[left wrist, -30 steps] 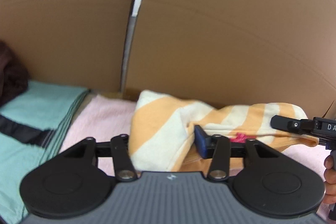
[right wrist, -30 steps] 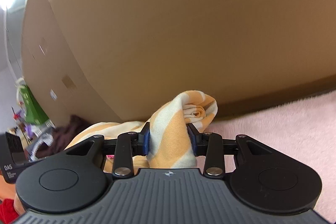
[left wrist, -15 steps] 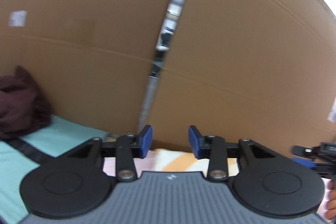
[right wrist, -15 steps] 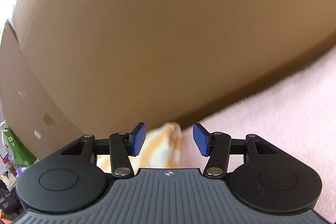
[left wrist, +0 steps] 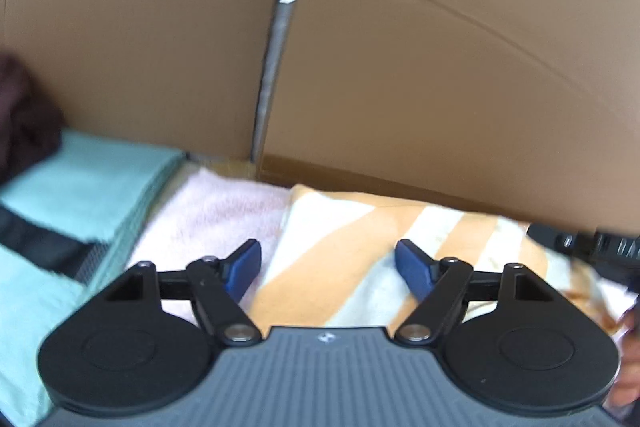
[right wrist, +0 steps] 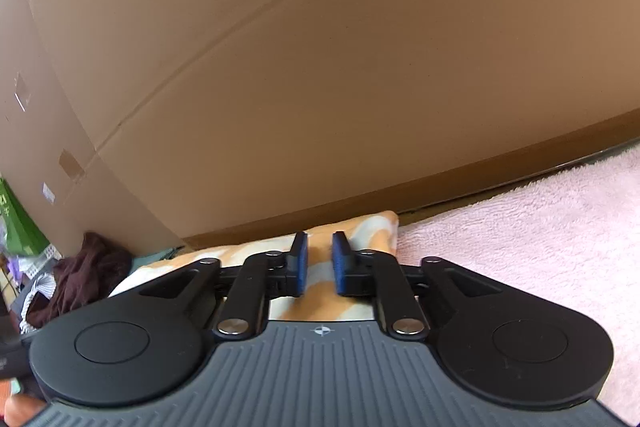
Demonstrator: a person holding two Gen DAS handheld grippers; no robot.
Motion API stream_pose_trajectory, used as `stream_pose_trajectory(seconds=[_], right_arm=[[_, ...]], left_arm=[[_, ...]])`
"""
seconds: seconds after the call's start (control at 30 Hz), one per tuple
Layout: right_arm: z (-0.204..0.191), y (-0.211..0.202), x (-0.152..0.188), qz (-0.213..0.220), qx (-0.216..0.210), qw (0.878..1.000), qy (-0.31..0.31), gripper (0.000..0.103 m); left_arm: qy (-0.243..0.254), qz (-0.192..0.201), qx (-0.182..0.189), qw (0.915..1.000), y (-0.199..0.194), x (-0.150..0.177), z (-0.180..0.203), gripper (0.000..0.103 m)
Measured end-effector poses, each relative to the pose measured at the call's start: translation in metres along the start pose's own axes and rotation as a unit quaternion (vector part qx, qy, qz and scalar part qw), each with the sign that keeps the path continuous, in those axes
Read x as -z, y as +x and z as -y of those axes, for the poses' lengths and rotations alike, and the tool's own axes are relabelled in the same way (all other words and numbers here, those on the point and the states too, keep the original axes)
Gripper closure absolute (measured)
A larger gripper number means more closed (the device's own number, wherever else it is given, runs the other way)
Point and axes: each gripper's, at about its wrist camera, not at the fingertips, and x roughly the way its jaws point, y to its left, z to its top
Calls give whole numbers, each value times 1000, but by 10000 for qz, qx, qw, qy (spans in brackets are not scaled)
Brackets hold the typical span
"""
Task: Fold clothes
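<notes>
An orange and cream striped cloth (left wrist: 360, 239) lies folded flat on a pink towel (left wrist: 212, 203), close to the cardboard wall. My left gripper (left wrist: 328, 263) hovers over the cloth's left part, wide open with nothing between its blue pads. At the right edge of that view the right gripper (left wrist: 592, 247) shows as a blurred black shape low over the cloth's far end. In the right wrist view the right gripper (right wrist: 320, 263) sits on the striped cloth (right wrist: 372, 227), its pads drawn close with orange fabric filling the narrow gap.
Tall cardboard panels (left wrist: 440, 67) wall off the back, with a gap between them. A mint green towel (left wrist: 80, 179) lies to the left, and a dark brown garment (right wrist: 88, 275) is heaped beyond it. Pink towel (right wrist: 540, 227) stretches to the right.
A second ago the right gripper held the bunched cloth up. Both grippers then stood open and raised. Now the cloth lies flat, both have come down, the left is wider and the right has narrowed.
</notes>
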Motion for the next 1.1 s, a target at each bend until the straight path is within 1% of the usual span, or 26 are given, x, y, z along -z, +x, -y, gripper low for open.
stream_pose_trajectory(seconds=[0.03,0.1,0.13,0.2,0.23,0.27,0.33,0.37,0.4,0.43,0.47,0.5,0.53,0.57,0.6,0.63,0.7,0.73,0.77,0.83,0.87,0.93,1.0,1.03,1.07,1.1], right_arm=[[3,-3,1,18,-22,10000,18,93],[4,-8,0,20,14,10000,-77,93],[3,-11,-1,44,84,9998,-145,93],[0,-23,-3,97,312,9992,-224,90],[-2,-29,-6,130,378,9988,-283,84],[-5,-37,-6,145,319,9986,-388,83],[-11,-51,-1,19,55,9980,-629,82],[-14,-57,4,-22,34,9970,-779,82],[-15,-63,7,-15,145,9952,-964,82],[-14,-68,8,-8,340,9948,-955,82],[-13,-72,8,-5,552,9947,-871,75],[-11,-77,8,-3,764,9940,-787,69],[-9,-87,9,106,769,9950,-636,71],[-7,-98,10,255,696,9962,-460,71],[-7,-108,12,373,590,9966,-435,71],[-10,-112,16,399,477,9967,-521,70],[-15,-118,23,389,254,9962,-736,70],[-17,-117,28,330,180,9960,-810,69],[-18,-114,34,250,118,9958,-872,69],[-16,-105,38,-21,-2,9979,-646,64],[-11,-107,35,-14,-137,9988,-480,59],[-3,-105,38,1,-320,9992,-237,56],[-20,-93,38,-3,-316,9992,-230,55],[-26,-90,36,-26,-347,9991,-227,50],[-29,-88,36,-79,-476,9987,-143,42],[-29,-88,36,-141,-636,9979,-34,39]], left_arm=[[0,25,21,10000,-1,0,0,29],[365,214,-102,9991,-7,2,11,37],[615,354,-195,9973,-11,4,19,38],[918,561,-290,9938,-17,6,28,46],[942,600,-289,9933,-19,6,29,47],[889,601,-276,9938,-20,4,27,49],[688,583,-245,9956,-22,1,22,48],[553,597,-238,9964,-24,-1,18,49],[428,621,-248,9968,-26,-2,14,47],[334,680,-313,9966,-28,-4,11,46],[243,733,-372,9963,-30,-5,7,38],[166,767,-418,9960,-31,-7,4,34],[90,802,-450,9957,-33,-8,1,30],[23,837,-437,9955,-35,-9,-1,30],[-45,872,-423,9953,-36,-10,-4,28],[-101,907,-395,9950,-38,-10,-5,26],[-15,924,-266,9954,-41,-9,-1,20],[67,916,-209,9956,-43,-8,1,18],[149,908,-151,9956,-45,-7,4,14],[314,892,-36,9955,-48,-5,10,11],[397,884,22,9953,-50,-5,12,11],[561,867,137,9946,-53,-3,18,11],[589,749,206,9952,-53,-2,19,8],[560,659,226,9960,-52,-2,18,7],[538,598,229,9965,-51,-3,17,4],[535,632,180,9964,-52,-3,15,4]])
